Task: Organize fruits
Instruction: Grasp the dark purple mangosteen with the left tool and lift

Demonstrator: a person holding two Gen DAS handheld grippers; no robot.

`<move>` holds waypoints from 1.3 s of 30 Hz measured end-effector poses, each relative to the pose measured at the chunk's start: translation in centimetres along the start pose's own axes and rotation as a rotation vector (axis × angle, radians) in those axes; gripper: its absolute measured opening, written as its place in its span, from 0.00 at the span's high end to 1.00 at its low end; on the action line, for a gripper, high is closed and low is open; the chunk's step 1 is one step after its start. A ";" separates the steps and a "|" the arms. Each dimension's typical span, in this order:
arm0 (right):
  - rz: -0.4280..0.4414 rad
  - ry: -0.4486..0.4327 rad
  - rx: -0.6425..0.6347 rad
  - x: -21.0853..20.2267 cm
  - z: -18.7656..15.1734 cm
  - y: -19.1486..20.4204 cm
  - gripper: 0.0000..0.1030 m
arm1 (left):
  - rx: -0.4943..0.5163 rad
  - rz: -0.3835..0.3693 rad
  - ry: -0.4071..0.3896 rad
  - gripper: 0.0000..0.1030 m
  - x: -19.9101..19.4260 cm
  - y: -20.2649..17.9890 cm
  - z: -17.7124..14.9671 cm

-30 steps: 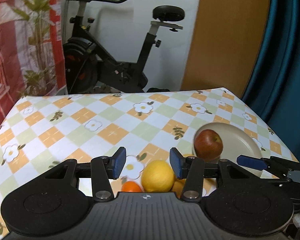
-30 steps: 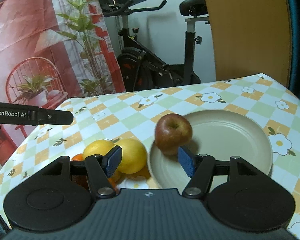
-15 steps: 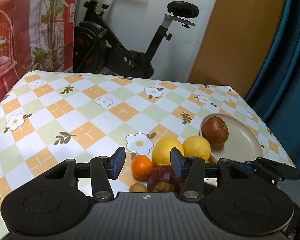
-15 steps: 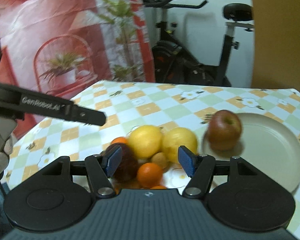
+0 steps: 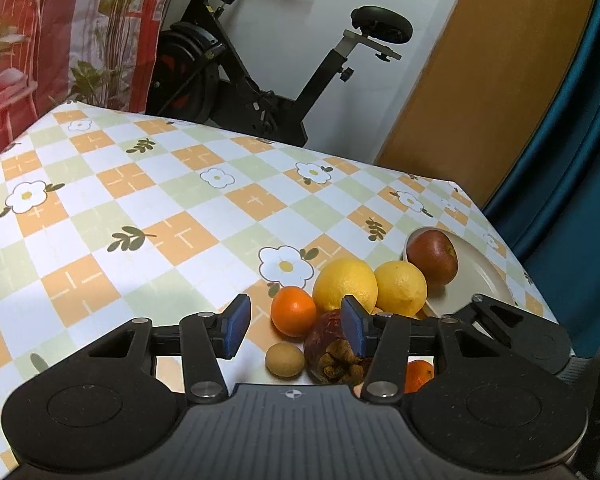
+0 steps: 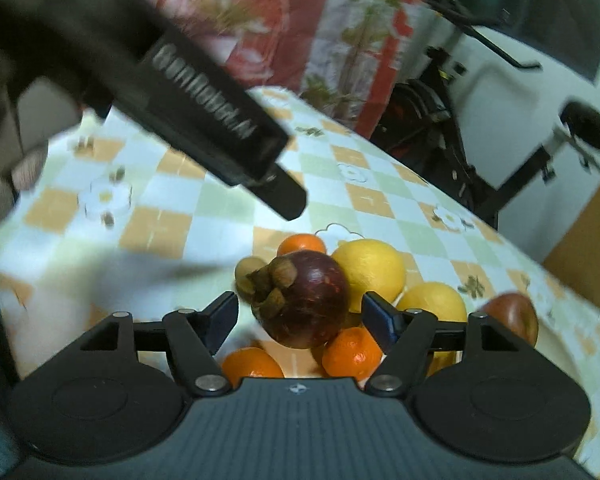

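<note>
The mangosteen (image 6: 304,300) is framed between the parted jaws of the right gripper (image 6: 300,316), which have just been opening, untouched. Around it, oranges and lemons are clustered. The left gripper (image 5: 296,326) is held apart, empty.

Glossy printed cloth (image 5: 180,236) covers the bench; lemons (image 5: 346,284) look pebbled and matt; mangosteen (image 6: 304,300) smooth, faintly shiny; plate (image 5: 488,276) matt.
</note>
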State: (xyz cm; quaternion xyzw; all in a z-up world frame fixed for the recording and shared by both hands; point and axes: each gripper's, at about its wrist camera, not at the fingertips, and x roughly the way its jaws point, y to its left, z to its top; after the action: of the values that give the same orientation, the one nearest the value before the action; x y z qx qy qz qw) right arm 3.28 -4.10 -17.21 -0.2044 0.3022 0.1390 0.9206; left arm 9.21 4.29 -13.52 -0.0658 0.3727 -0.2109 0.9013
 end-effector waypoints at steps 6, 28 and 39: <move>-0.028 0.065 -0.064 2.4 0.2 0.6 0.40 | -0.014 -0.027 0.006 0.49 0.2 0.6 -0.4; 0.252 0.071 0.427 2.0 -0.3 -4.9 0.41 | -0.018 -0.091 0.077 0.50 1.7 0.5 -1.8; 0.135 0.028 0.299 0.5 -0.2 -3.5 0.41 | -0.023 -0.134 0.101 0.49 3.0 -0.3 -1.9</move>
State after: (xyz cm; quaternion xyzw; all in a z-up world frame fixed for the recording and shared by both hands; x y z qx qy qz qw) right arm 4.94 -7.19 -16.65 -0.0463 0.3454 0.1511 0.9250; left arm 9.66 2.79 -16.75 -0.0903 0.4146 -0.2696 0.8644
